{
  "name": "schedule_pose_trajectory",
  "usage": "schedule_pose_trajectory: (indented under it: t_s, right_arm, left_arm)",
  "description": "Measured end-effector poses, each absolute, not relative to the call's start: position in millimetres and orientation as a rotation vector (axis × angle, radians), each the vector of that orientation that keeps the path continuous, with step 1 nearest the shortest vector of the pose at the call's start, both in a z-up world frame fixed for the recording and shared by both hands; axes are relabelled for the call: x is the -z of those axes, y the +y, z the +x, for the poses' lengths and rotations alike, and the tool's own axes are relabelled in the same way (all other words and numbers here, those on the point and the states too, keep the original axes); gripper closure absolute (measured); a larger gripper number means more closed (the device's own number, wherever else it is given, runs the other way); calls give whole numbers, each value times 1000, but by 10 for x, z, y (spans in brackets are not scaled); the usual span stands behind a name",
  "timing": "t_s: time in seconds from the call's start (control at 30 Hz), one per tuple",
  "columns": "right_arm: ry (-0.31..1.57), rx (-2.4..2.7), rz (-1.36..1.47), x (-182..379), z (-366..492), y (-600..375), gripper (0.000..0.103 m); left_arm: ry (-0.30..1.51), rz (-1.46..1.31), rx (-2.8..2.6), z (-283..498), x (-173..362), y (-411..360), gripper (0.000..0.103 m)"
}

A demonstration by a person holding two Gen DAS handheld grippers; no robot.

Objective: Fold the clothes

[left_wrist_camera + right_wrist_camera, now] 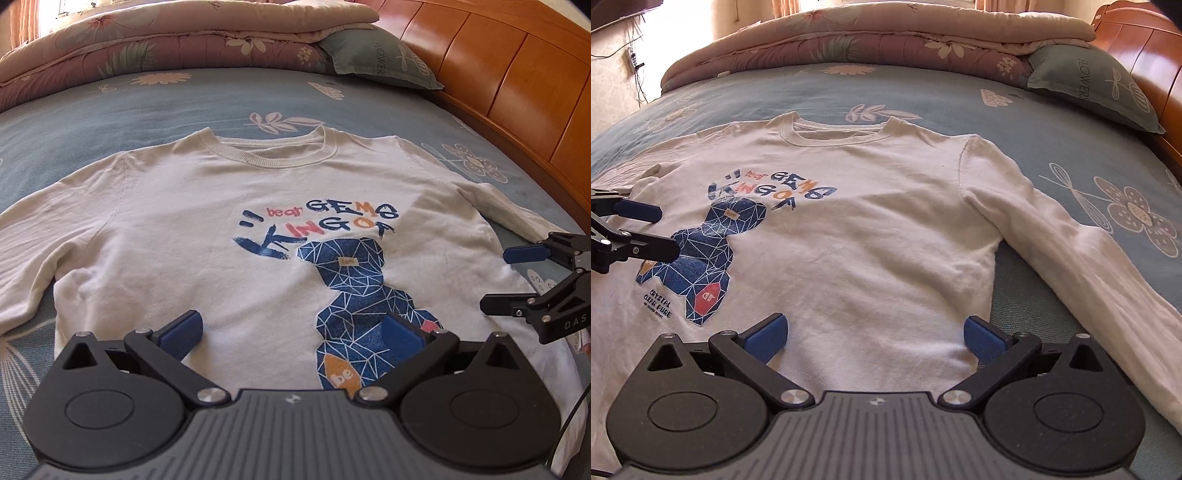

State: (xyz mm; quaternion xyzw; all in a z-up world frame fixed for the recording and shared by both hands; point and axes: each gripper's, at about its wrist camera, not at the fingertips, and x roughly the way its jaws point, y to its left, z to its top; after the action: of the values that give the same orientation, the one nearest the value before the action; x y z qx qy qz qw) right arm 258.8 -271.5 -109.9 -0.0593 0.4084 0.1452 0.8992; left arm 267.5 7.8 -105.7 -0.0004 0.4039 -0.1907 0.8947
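So: white long-sleeve shirt [207, 206] lies flat, front up, on blue flowered bedsheet [147, 107], collar toward folded quilt [166, 40] & green pillow [373, 59]; wooden headboard [509, 74] to the right. Both sleeves spread out to the sides. Left gripper [291, 334] is over lower part of the bear print, fingers wide apart, nothing held. Right gripper [875, 336] is over lower hem area near the right sleeve, fingers also wide, empty.

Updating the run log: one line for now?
white long-sleeved printed shirt: flat, unfolded | left gripper: open, empty | right gripper: open, empty
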Motion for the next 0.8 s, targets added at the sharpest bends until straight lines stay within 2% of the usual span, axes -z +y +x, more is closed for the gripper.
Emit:
schedule_pose_trajectory:
  t_s: [0.33, 0.6, 0.8]
  right_arm:
    - [706, -421, -195, 831, 3068, -2300, 0]
    - [756, -365, -92, 1219, 3702, -2350, 0]
    - [776, -359, -97, 1025, 3339, -2428, 0]
  left_arm:
    - [773, -115, 350, 2718, 858, 332, 1]
    - [786, -142, 330, 2795, 898, 409, 1]
    - [784, -135, 380, 2727, 914, 301, 1]
